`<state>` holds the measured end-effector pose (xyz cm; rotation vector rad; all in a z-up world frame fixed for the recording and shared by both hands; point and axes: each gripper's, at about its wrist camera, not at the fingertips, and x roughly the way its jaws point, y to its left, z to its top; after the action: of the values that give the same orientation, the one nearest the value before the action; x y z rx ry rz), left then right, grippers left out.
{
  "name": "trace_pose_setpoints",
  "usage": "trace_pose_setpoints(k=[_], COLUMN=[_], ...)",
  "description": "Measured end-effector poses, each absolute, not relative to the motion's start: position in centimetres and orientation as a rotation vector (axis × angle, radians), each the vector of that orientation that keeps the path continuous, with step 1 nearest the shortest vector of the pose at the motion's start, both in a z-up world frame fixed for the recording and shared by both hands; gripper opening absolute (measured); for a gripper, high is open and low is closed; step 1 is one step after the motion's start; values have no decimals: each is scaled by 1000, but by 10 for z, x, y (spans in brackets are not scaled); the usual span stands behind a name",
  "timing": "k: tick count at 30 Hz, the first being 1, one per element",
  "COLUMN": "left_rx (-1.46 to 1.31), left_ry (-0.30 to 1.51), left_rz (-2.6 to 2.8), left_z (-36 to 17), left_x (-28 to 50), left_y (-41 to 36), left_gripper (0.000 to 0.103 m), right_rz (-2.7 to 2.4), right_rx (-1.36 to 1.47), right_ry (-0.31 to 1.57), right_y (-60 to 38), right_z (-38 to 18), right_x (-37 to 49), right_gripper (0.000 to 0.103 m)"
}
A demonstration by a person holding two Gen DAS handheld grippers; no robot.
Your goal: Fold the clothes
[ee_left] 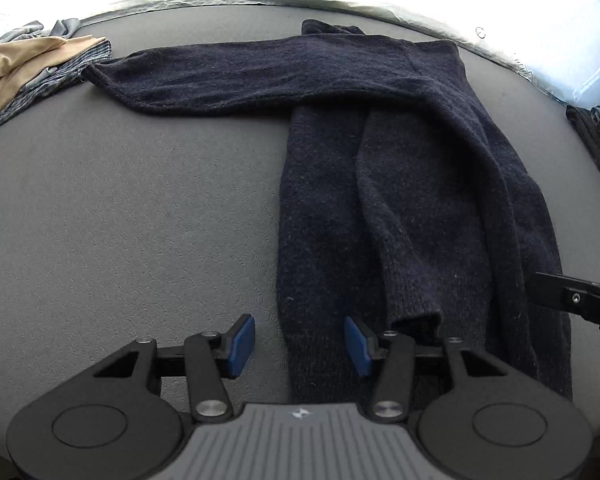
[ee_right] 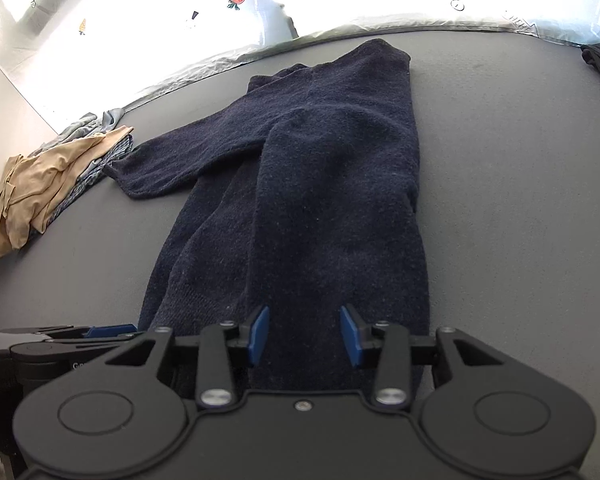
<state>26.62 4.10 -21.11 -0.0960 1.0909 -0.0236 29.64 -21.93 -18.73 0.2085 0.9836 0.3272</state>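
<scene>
A dark navy sweater [ee_right: 332, 184] lies lengthwise on the grey table [ee_right: 520, 200], one sleeve stretched toward a tan garment [ee_right: 48, 184] atop a pile at the left. The right gripper [ee_right: 305, 334] hovers over the near hem, fingers [ee_right: 259, 334] apart. The left gripper [ee_right: 112, 331] shows at lower left.

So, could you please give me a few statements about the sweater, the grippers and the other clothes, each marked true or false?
1. The navy sweater lies on the grey table. True.
2. Both of the sweater's sleeves stretch out sideways. False: only one sleeve stretches sideways towards the clothes pile; the other sleeve is folded down over the body.
3. The left gripper is clamped on the hem. False: its blue pads stand apart, pressing on nothing.
4. A beige garment lies on top of the pile at the table's edge. True.
5. The right gripper is open above the sweater's near end. True.
</scene>
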Motion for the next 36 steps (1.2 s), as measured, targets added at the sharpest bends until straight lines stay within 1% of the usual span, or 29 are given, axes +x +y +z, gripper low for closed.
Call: trace_pose_setpoints(k=[2,5,7,10,12,13,14,15,16,17,19,21,24,27,29,31,32,33,35,36], left_rx=[-86,-81,-84,-87,-85,-85,-84,-83,-80,-75,-55,-47,-45,-28,-20,-29,-48,-74,-123,-148], left_ry=[1090,1090,1090,1098,1103,1105,1107,1109,1112,1114,1120,1124,1129,1142,1153,1168,1180,1190,1194,1190], left_rz=[-17,-14,-16,-23,-30,-35,-40,-48,-57,-68,-89,-101,-122,-148,-160,-160,-148,-130,-84,-56], left_z=[-212,-214,-215,-216,-217,-217,-218,-218,-218,-218,-218,-218,-218,-219,-218,-217,-216,-215,-212,-210], left_x=[263,258,254,252,252,253,253,254,254,254,254,254,255,258,260,263,266,268,273,276], left_y=[39,37,38,40,41,42,42,42,43,43,42,42,41,39,37,38,42,47,59,66], left_gripper=[55,57,59,63,66,67,68,69,70,72,74,75,77,80,81,81,81,81,81,82], right_rz=[345,370,381,399,425,435,438,441,442,432,433,464,514,488,478,499,507,513,524,531], right_rx=[231,248,255,249,243,231,203,176,149,134,165,225,224,160,157,174,185,178,163,151], right_ry=[990,1008,1018,1024,1020,1021,1023,1025,1028,1031,1032,1001,967,1050,1088,1106,1109,1103,1088,1064], right_y=[-222,-222,-221,-216,-210,-206,-201,-196,-191,-189,-190,-193,-184,-169,-165,-165,-165,-164,-162,-162], right_z=[-190,-194,-197,-198,-198,-198,-200,-201,-203,-205,-205,-199,-191,-204,-211,-207,-204,-199,-188,-181], right_x=[293,287,284,282,282,282,283,283,284,285,287,287,286,295,299,302,303,303,303,303], right_gripper=[35,26,25,29,42,43,41,31,24,10,6,6,6,9,11,23,33,37,41,47])
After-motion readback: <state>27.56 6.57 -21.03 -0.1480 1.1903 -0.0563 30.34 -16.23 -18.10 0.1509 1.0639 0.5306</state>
